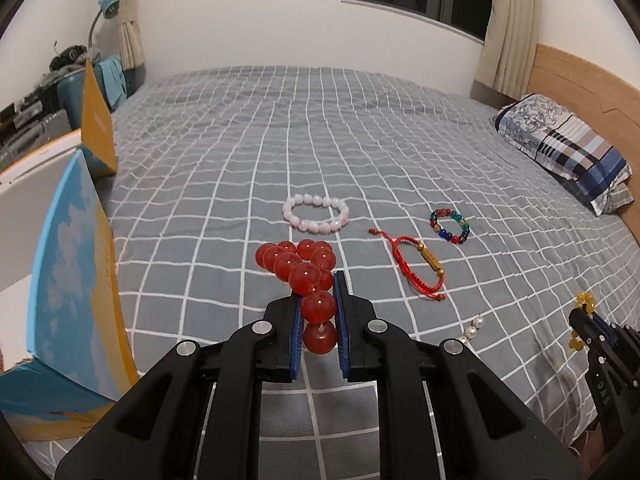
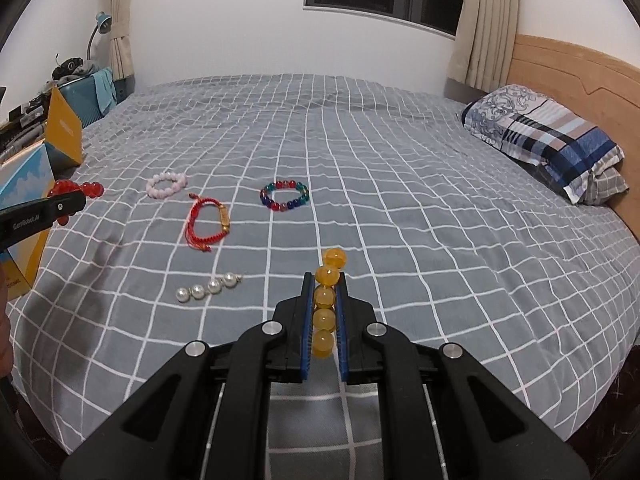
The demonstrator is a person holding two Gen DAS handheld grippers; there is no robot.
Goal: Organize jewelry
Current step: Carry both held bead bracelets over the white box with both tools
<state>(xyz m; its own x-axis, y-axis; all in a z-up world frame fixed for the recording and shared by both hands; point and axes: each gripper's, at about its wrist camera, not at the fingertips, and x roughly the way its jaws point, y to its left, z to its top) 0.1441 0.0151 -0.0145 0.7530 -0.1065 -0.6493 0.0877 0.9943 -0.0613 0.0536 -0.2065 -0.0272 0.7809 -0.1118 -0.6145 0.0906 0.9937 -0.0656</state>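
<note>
My left gripper (image 1: pixel 319 280) is shut on a red bead bracelet (image 1: pixel 304 268) and holds it above the bed; it shows at the left edge of the right wrist view (image 2: pixel 74 190). My right gripper (image 2: pixel 325 280) is shut on a yellow bead bracelet (image 2: pixel 326 300), also seen in the left wrist view (image 1: pixel 584 304). On the bed lie a pink bead bracelet (image 1: pixel 316 214) (image 2: pixel 167 184), a red cord bracelet (image 1: pixel 416 268) (image 2: pixel 208 222), a multicolour bead bracelet (image 1: pixel 450 226) (image 2: pixel 285 195) and a short pearl strand (image 2: pixel 208 286) (image 1: pixel 472 330).
A blue and yellow open box (image 1: pixel 76 280) (image 2: pixel 24 184) stands at the bed's left edge. A patterned pillow (image 1: pixel 568 152) (image 2: pixel 548 140) lies at the right by the wooden headboard (image 2: pixel 576 68). The grey checked bedspread (image 2: pixel 400 200) spreads beyond the jewelry.
</note>
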